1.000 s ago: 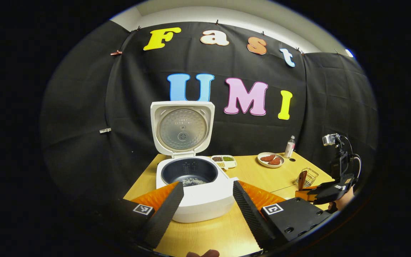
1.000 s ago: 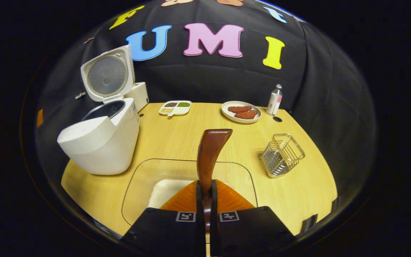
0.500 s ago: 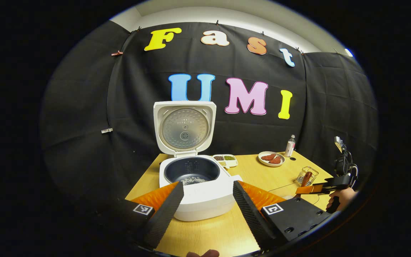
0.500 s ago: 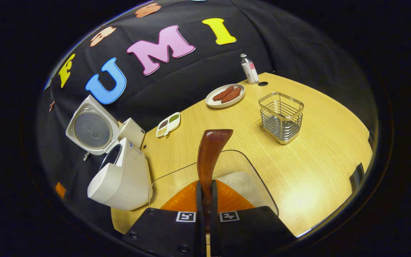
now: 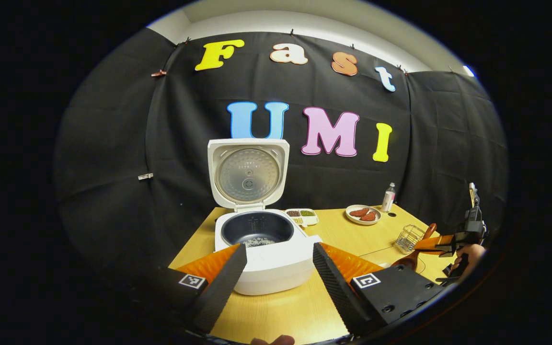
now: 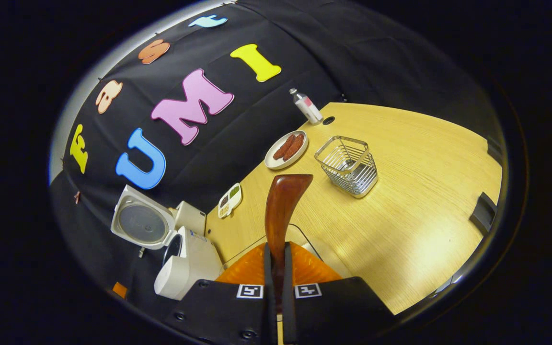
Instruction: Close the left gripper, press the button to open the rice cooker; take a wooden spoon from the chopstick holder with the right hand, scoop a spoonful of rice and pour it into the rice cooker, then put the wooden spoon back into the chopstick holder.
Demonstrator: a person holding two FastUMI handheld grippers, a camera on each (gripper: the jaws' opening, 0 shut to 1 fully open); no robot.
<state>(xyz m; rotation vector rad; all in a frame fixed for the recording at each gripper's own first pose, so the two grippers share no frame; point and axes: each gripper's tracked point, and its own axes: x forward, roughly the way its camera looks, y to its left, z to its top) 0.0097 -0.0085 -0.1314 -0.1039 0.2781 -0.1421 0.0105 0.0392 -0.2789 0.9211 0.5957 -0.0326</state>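
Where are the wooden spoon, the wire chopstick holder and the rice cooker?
wooden spoon [image 6: 283,201], right gripper view, handle.
wire chopstick holder [image 6: 348,165], right gripper view, side wires.
rice cooker [image 5: 271,268], left gripper view, front body.

A light wooden bench [image 5: 338,230] is seen backed by black cloth [image 5: 113,158] clipped along the top, with a pale wall [image 5: 304,21] glimpsed above it

The light wooden table [image 6: 415,201] carries, beyond the fingers, a white open rice cooker [image 5: 266,249], wire chopstick holder [image 6: 348,165], white round plate [image 6: 285,149], and small clear bottle [image 6: 306,106].
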